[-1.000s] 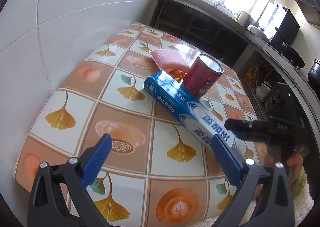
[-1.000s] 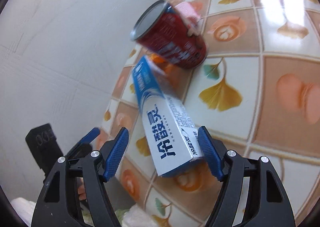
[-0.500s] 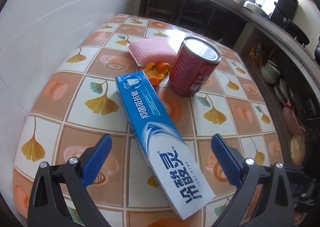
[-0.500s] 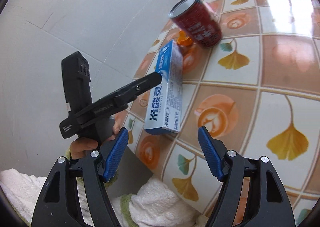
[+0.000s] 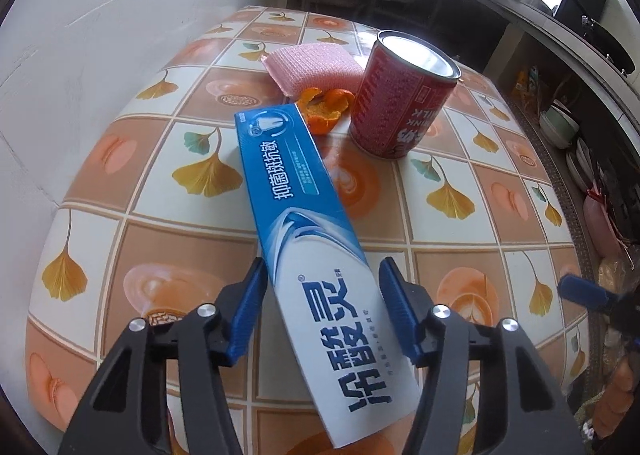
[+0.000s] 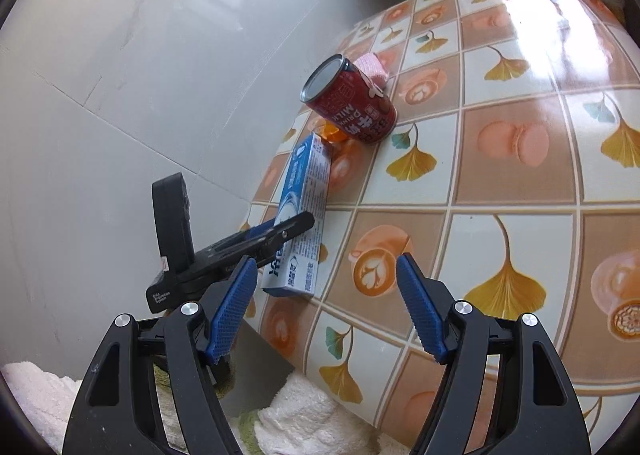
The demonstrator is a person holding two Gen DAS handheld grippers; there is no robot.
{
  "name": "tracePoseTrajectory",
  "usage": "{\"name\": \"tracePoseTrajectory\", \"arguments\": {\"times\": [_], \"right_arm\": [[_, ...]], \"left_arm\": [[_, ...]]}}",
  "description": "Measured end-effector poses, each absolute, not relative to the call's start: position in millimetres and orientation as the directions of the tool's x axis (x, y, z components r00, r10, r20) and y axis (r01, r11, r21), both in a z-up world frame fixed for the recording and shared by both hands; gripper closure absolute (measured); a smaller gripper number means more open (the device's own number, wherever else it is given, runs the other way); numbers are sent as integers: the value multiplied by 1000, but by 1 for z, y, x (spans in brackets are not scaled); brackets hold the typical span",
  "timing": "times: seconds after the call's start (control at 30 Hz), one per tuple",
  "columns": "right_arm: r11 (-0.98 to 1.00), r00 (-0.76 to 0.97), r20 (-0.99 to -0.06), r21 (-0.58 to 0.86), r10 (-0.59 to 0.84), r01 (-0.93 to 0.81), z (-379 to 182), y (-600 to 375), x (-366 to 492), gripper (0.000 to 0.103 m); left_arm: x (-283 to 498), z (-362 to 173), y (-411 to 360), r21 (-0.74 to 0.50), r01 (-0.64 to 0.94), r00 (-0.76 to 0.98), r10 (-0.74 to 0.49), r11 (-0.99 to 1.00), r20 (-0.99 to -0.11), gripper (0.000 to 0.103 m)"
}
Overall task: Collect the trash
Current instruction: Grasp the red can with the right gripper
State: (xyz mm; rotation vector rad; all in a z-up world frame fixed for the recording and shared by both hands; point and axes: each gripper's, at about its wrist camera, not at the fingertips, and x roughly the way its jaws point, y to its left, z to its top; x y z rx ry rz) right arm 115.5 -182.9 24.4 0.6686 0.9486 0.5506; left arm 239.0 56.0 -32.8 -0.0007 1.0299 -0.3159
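Observation:
A blue and white toothpaste box (image 5: 312, 231) lies on the tiled table (image 5: 160, 175); its near end sits between the jaws of my left gripper (image 5: 320, 307). The blue pads (image 5: 248, 307) stand close beside the box, with small gaps. Behind it lie orange peel (image 5: 324, 111), a red milk can (image 5: 400, 103) and a pink sponge (image 5: 316, 69). My right gripper (image 6: 324, 307) is open and empty, back from the table edge. Its view shows the box (image 6: 304, 215), the can (image 6: 352, 103) and the left gripper (image 6: 240, 247) at the box.
A white tiled wall (image 5: 100, 15) runs along the table's left side. A dark counter with pots (image 5: 540, 7) stands behind. White towels (image 6: 304, 419) lie below the near table edge in the right wrist view.
My left gripper has moved forward over the box's near end and its jaws have narrowed around it. My right gripper has pulled back and away from the box.

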Motion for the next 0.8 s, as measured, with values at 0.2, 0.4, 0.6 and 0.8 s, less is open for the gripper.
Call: {"name": "tracePoseTrajectory", "arguments": {"times": [0.2,0.4,0.6,0.8], "right_arm": [[774,537,-602,611,591,-167,47,-167,146,26],[870,621,-628,449,468,-203,62,-137,197,20],[948,654,-686,227,319,-225,55,-102,245,19],[963,657,-705,173,267,-206,40,-94,272,23]], "left_arm": [[218,-32,70,-143,274,476,-263,951,-839,50],[198,-30,85,-138,258,496,-254,956,-831,52],[187,-30,87,-156,272,498,-278,950,-821,53],[183,-29,85,-178,291,496,-308,940,-812,53]]}}
